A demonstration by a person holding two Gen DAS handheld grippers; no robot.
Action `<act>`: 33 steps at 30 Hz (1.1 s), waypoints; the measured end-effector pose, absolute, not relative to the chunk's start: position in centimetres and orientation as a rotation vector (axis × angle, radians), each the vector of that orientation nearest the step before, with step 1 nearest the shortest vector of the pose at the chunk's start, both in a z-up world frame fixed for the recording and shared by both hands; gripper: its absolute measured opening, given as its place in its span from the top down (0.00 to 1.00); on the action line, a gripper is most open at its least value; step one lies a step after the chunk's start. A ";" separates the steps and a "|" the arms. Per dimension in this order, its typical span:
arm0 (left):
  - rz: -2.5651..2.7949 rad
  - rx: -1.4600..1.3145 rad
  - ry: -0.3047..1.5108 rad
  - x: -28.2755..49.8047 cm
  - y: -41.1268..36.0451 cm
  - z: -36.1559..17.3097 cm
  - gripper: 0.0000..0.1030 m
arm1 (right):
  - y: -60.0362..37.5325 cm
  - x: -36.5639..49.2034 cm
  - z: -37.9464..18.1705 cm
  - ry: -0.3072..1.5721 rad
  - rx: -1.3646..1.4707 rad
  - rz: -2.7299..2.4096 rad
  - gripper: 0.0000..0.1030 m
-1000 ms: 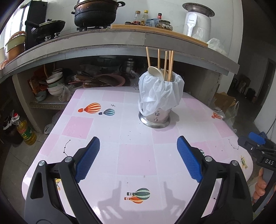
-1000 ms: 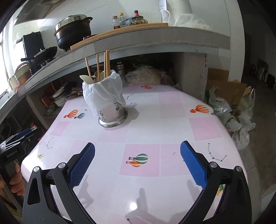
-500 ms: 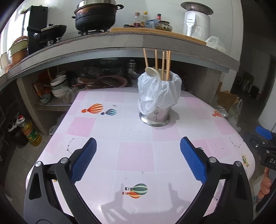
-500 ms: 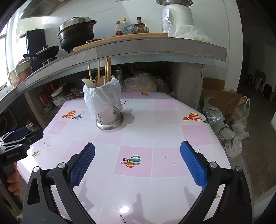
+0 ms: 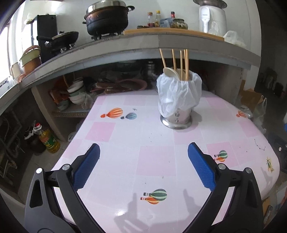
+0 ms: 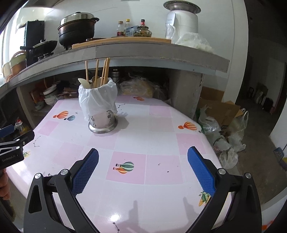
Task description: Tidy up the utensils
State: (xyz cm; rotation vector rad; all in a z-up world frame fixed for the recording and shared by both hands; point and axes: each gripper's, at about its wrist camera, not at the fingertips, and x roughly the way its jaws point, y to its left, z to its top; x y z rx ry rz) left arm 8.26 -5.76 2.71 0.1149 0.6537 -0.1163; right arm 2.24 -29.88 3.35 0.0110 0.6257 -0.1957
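Standing alone on checked table (image 5: pixel 156 161): bag-wrapped utensil holder (image 5: pixel 178 100).

A glossy pink-and-white checked table (image 5: pixel 156 157) with balloon prints stands before a grey concrete counter (image 5: pixel 125 44) and white wall (image 6: pixel 111 10), daylight entering left.

A pink-checked table (image 5: pixel 156 157) carries only a bag-lined steel utensil holder (image 5: pixel 176 107), standing upright toward its far edge.
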 end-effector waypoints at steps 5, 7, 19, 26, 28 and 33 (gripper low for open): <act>-0.098 0.103 0.607 7.9 -5.3 2.9 0.08 | -29.2 1.9 3.8 0.598 -0.017 -0.188 0.06; -0.095 0.092 0.584 7.7 -5.2 3.2 0.08 | -29.1 1.8 4.0 0.587 -0.023 -0.189 0.06; -0.115 0.077 0.539 7.1 -5.6 4.4 0.08 | -29.5 0.4 3.7 0.549 0.010 -0.170 0.06; -0.122 0.108 0.474 6.1 -6.4 4.8 0.08 | -29.4 -0.1 3.3 0.541 0.044 -0.146 0.06; -0.118 0.111 0.479 6.1 -6.3 4.7 0.08 | -29.3 -0.3 3.5 0.531 0.034 -0.150 0.06; -0.112 0.092 0.486 5.9 -5.6 4.5 0.08 | -29.7 -0.7 4.0 0.511 0.049 -0.163 0.06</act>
